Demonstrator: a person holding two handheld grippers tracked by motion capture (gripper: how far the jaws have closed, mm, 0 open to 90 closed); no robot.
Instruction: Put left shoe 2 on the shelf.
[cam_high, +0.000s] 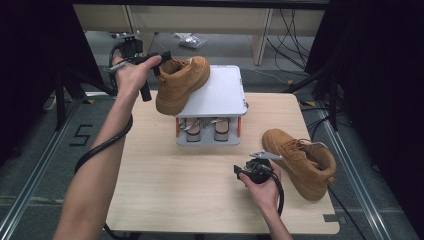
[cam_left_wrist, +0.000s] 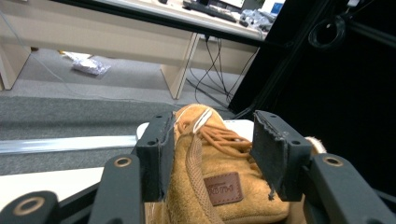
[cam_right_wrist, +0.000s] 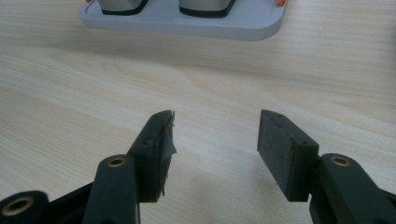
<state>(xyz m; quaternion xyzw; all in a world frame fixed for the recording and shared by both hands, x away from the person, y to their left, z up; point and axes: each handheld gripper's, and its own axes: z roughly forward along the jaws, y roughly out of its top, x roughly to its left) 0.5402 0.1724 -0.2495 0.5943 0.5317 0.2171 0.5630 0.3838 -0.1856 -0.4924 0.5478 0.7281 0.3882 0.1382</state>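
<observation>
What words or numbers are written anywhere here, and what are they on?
"5": black mark on the floor left of the table.
Brown patch on the tan boot between the left claw jaws: embossed lettering, too blurred to read.
No other writing is readable.

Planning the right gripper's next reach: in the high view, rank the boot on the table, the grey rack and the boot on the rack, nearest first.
From the right gripper:
1. Boot on the table, just beside it, to its right.
2. Grey rack, farther back at table centre.
3. Boot on the rack, far left.
</observation>
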